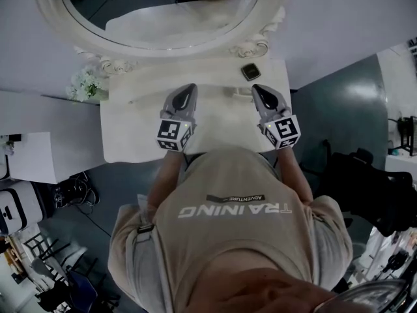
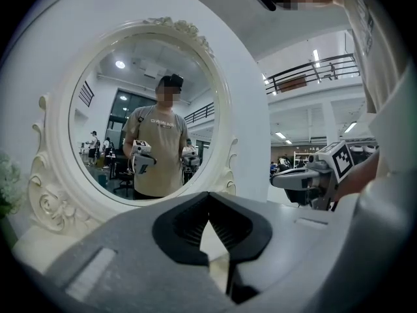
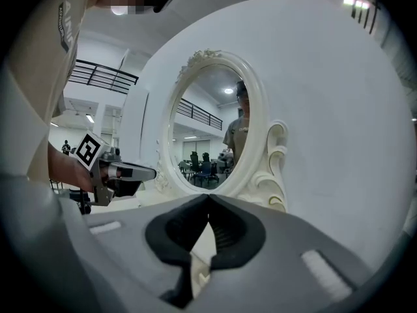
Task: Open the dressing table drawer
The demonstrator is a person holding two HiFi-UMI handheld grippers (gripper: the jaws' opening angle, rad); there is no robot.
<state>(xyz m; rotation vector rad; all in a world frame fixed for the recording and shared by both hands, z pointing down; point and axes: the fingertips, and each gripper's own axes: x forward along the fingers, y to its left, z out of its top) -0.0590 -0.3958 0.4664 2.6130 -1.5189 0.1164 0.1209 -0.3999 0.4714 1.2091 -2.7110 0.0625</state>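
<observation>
Dark grey floor [image 1: 326, 119], white wall [image 1: 352, 18]

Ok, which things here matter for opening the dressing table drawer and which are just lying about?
For the job: white dressing table; left hand-held gripper; right hand-held gripper. Drawer itself not in view.
Lying about: small dark square object; white flower bunch; oval white-framed mirror.

Dressing table [image 1: 133, 139]: white painted top, smooth, matt.
Mirror frame [image 2: 52, 201]: carved, white, slight sheen.
Mirror glass [image 2: 111, 90]: polished, reflective.
Left gripper [image 2: 208, 199], right gripper [image 3: 208, 199]: grey matt plastic shells with black ribbed pads [image 2: 186, 223].
</observation>
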